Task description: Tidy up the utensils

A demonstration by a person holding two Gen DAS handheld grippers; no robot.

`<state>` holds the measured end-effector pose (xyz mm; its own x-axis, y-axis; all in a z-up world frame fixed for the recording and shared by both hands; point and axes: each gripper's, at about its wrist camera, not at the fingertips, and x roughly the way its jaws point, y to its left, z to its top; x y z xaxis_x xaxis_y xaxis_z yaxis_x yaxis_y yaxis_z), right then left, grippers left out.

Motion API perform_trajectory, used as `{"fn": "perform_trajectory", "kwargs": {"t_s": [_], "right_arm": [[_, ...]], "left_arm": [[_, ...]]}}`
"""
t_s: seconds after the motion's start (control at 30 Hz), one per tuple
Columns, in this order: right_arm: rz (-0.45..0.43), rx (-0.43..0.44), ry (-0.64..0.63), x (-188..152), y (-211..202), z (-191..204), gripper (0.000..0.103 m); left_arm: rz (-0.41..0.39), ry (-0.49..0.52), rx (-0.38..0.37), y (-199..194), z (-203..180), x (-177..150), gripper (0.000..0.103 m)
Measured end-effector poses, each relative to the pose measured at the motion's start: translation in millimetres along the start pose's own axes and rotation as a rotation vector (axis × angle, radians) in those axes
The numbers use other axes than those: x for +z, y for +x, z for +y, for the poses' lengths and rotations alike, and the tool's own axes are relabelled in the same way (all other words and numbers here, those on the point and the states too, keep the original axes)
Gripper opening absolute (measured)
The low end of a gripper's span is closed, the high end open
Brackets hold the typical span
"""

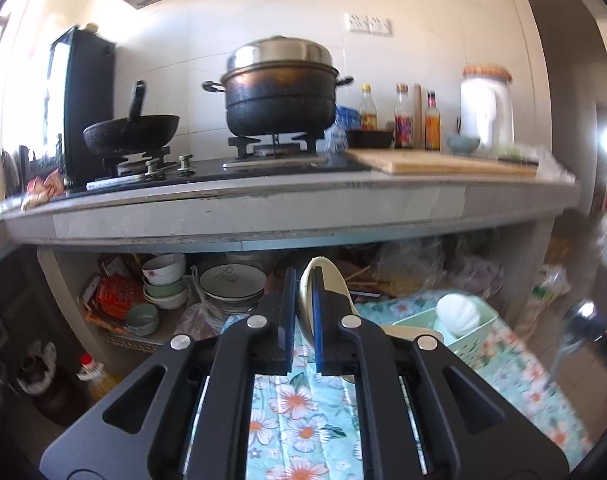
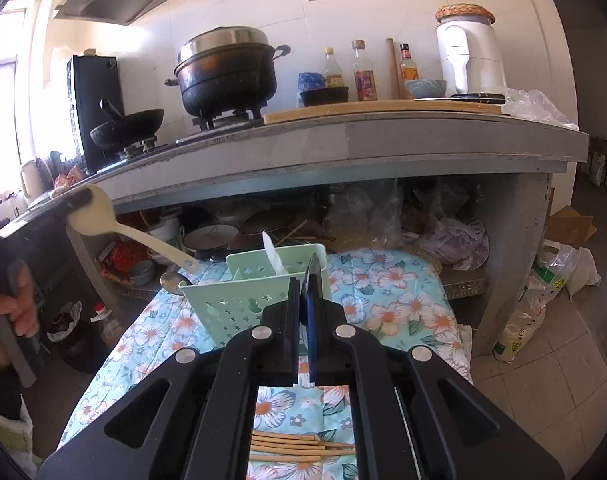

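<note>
My left gripper (image 1: 304,280) is shut on a cream rice paddle (image 1: 327,280), held edge-on above the floral cloth (image 1: 299,412). The same paddle shows in the right wrist view (image 2: 99,220), raised at the left with its handle pointing down toward the caddy. My right gripper (image 2: 305,292) is shut on a thin dark utensil (image 2: 313,280), held just in front of the mint green utensil caddy (image 2: 231,300). The caddy also shows in the left wrist view (image 1: 469,340), with a white scalloped piece (image 1: 461,314) in it. Several wooden chopsticks (image 2: 299,446) lie on the cloth under my right gripper.
A metal spoon (image 2: 173,280) lies left of the caddy. Behind is a concrete counter (image 2: 423,140) with a wok (image 1: 131,130), a lidded pot (image 1: 281,92), bottles and a cutting board (image 1: 443,162). Bowls and plates (image 1: 231,280) sit on the shelf underneath. Bags stand on the floor at the right (image 2: 535,300).
</note>
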<state>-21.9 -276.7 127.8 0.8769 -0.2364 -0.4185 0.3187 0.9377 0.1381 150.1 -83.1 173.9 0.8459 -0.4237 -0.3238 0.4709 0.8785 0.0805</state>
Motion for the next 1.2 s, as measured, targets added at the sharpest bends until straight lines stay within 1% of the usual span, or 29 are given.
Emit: {"fn": "perform_trajectory", "kwargs": {"t_s": [0.07,0.17,0.27,0.4,0.47,0.57,0.63,0.7,0.77,0.83,0.87,0.9,1.0,1.07,1.13,1.2], "right_arm": [[-0.008,-0.003,0.002,0,-5,-4,0.003],[-0.017,-0.005,0.009,0,-10,-11,0.003],[-0.025,-0.004,0.022,1,-13,-18,0.003],[-0.028,-0.001,0.034,1,-12,-25,0.003],[-0.025,0.004,0.041,1,-11,-28,0.003],[-0.017,0.022,0.063,0,-7,-31,0.003],[-0.016,0.031,0.074,0,-6,-32,0.003],[-0.016,0.039,0.083,0,-5,-34,0.003],[-0.018,0.047,0.092,2,-6,-37,0.003],[-0.02,0.056,0.101,5,-6,-40,0.003],[-0.021,0.065,0.108,7,-6,-42,0.003],[-0.021,0.073,0.114,9,-6,-45,0.003],[-0.025,0.109,0.135,17,-6,-49,0.003],[-0.033,0.136,0.142,24,-6,-50,0.003],[-0.051,0.169,0.144,35,-7,-50,0.003],[-0.075,0.201,0.141,48,-9,-49,0.003]], "left_arm": [[0.011,0.071,0.043,14,-16,-2,0.006],[0.014,0.149,0.096,28,-33,-5,0.006],[0.01,0.192,0.125,33,-44,-7,0.006],[-0.007,0.207,0.155,33,-46,-2,0.006],[-0.001,0.215,0.16,36,-46,0,0.006],[0.069,0.256,0.162,55,-52,-3,0.006],[0.134,0.26,0.141,72,-53,-8,0.006],[0.193,0.227,0.096,86,-51,-14,0.006],[0.236,0.158,0.018,96,-46,-18,0.008],[0.274,0.057,-0.083,102,-37,-22,0.011],[0.285,0.027,-0.11,105,-35,-24,0.012],[0.291,-0.003,-0.132,106,-33,-26,0.015],[0.253,-0.044,-0.171,98,-29,-30,0.027],[0.221,-0.061,-0.187,89,-26,-32,0.031],[0.187,-0.077,-0.198,75,-24,-33,0.038],[0.162,-0.094,-0.202,63,-20,-31,0.042]]}}
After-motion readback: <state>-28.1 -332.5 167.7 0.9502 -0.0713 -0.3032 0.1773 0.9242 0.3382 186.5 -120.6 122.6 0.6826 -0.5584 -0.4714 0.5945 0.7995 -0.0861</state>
